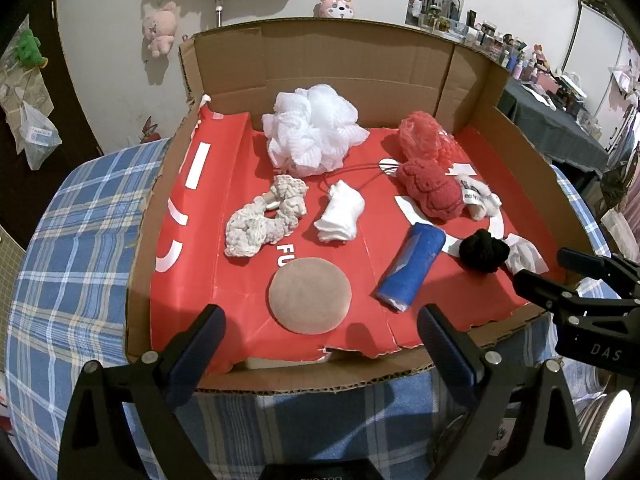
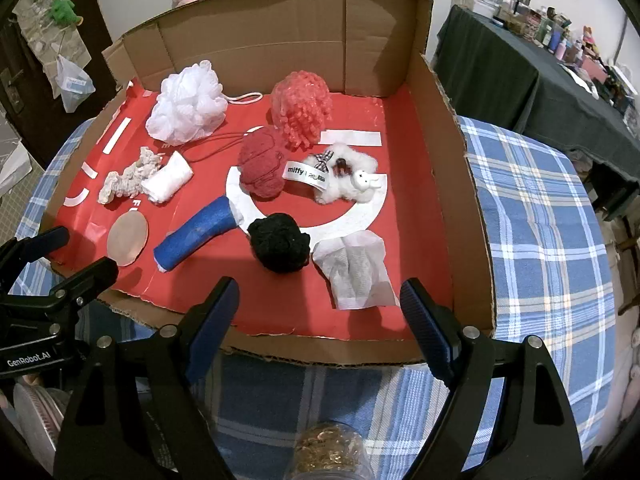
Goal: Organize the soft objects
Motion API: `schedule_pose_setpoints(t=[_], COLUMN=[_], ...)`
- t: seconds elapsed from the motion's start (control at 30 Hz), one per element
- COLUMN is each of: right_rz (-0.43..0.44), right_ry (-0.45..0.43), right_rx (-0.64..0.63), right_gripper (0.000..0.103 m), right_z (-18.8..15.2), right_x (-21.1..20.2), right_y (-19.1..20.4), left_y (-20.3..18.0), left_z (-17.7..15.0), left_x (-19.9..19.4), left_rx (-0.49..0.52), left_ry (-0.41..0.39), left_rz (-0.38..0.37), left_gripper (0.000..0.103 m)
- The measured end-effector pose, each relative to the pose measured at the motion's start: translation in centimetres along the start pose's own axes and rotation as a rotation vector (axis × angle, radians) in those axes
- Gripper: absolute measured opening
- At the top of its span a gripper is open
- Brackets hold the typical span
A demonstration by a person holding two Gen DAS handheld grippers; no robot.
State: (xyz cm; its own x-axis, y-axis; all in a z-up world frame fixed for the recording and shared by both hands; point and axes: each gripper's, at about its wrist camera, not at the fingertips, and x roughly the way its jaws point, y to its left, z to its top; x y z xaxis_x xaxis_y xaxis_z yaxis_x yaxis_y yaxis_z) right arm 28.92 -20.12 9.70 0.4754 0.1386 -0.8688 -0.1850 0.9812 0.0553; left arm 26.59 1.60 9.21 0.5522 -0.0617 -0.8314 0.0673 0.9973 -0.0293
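Nearest to the cameras, the left claw stands wide with nothing between its blue pads, above the near edge of the cardboard box. The right claw is also wide and empty, above the same torn near edge. The box rests on a counter covered with a blue checked cloth, and its floor is a red printed sheet.

Just inside the near edge lie a round beige pad, flat on the red sheet, and a blue rolled cloth lying on its side to the right of the pad. Beside the roll sits a black knitted ball, and just right of it a flat white sachet, close to the ball.

In the middle of the box are a cream crocheted piece and a white folded cloth, near each other but apart in the left wrist view. To the right is a dark red knitted piece, and next to it a white fluffy toy with a label reading "miffy".

Farthest, near the back wall of the box, are a white mesh bath puff on the left and a pink-red mesh puff on the right, just behind the red knitted piece. On the wall behind the box hangs a pink plush toy.
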Motion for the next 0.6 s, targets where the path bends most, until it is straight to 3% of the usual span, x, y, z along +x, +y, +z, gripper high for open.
schedule_pose_setpoints(t=[0.6], right_rz=[-0.004], right_ry=[-0.001], right_rx=[-0.003], right_gripper=[0.082], right_z=[-0.02], right_x=[0.05], right_y=[0.07], left_y=[-0.05], left_z=[0.01], left_x=[-0.02], left_rx=[0.003], left_ry=[0.0], left_rz=[0.001], left_gripper=[0.098])
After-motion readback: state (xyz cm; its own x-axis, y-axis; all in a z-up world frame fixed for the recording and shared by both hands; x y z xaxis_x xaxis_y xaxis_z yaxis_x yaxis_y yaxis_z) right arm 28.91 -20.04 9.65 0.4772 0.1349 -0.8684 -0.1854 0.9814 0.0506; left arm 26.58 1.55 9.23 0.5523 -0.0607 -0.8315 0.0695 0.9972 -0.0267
